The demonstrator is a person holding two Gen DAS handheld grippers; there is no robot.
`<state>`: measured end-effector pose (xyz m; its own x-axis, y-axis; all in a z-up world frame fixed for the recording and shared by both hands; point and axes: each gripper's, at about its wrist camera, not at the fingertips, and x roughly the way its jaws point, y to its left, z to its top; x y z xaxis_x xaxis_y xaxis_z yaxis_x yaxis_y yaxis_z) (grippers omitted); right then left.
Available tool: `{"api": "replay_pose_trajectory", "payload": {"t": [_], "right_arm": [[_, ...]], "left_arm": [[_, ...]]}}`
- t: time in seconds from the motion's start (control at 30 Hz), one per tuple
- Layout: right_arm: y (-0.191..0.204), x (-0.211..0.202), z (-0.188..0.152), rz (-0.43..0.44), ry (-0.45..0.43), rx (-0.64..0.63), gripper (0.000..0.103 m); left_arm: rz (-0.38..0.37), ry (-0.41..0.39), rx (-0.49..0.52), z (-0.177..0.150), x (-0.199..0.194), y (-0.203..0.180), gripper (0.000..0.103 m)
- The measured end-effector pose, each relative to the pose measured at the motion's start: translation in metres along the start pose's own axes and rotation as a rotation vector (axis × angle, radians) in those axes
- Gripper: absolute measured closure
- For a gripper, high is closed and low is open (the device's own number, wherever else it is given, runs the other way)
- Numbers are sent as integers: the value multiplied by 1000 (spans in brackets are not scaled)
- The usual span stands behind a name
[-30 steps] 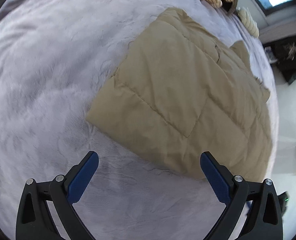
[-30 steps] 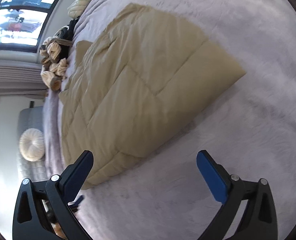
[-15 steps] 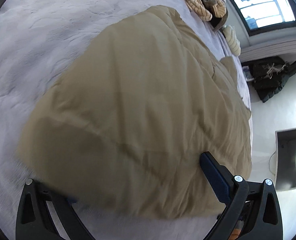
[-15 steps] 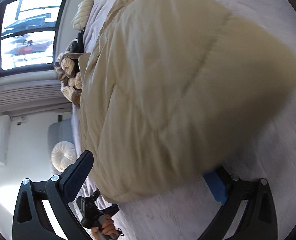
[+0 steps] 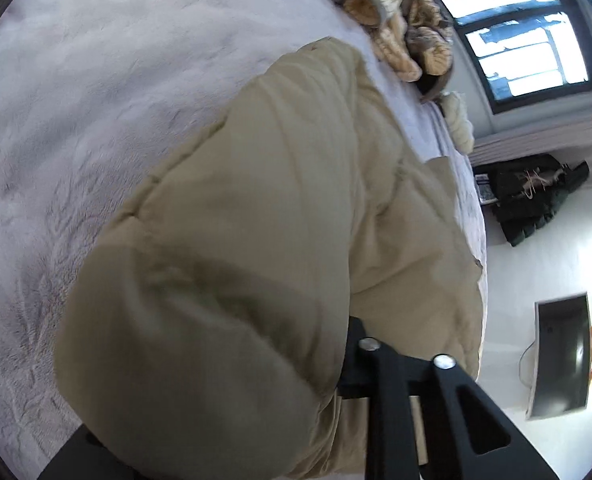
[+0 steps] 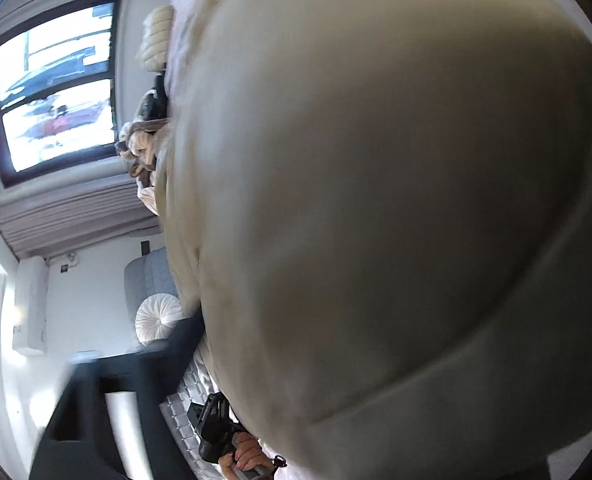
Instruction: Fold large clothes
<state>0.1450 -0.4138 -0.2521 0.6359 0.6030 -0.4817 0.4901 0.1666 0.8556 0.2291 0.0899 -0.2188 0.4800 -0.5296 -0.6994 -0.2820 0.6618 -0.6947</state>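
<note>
While both tongs bury themselves in fabric | tan quilted coat (image 5: 288,208): on grey bedspread (image 5: 76,100), part-folded, bulging from 6 o'clock | left gripper (image 5: 307,396), right gripper (image 6: 335,420): jaw gap hidden, hold cannot be told | remaining: next fold, judged.

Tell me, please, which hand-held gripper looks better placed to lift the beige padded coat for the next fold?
Left, probably. The left hand-held gripper is sunk into the beige padded coat at its near corner with the bed visible; the right view shows mostly blurred fabric.
</note>
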Motion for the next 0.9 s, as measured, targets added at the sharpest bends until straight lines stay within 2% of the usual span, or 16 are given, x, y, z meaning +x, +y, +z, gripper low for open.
{"api": "replay_pose_trajectory", "payload": {"t": [0.1, 0.17, 0.33, 0.47, 0.7, 0.9], "right_arm": [[1, -5, -2, 32, 11, -12, 72], [6, -10, -5, 55, 13, -33, 76], [22, -30, -19, 72, 10, -124, 79], [17, -47, -43, 56, 15, -146, 79], [-16, -85, -111, 31, 16, -101, 79], [-61, -106, -168, -9, 0, -24, 78]], "left_arm": [[-27, -19, 26, -1, -17, -13, 84], [-57, -27, 26, -2, -31, -19, 86], [-113, -18, 70, -12, -65, -27, 86], [-126, 18, 77, -30, -91, -18, 87], [-76, 132, 96, -78, -142, 24, 87], [21, 223, 157, -116, -165, 58, 86]]}}
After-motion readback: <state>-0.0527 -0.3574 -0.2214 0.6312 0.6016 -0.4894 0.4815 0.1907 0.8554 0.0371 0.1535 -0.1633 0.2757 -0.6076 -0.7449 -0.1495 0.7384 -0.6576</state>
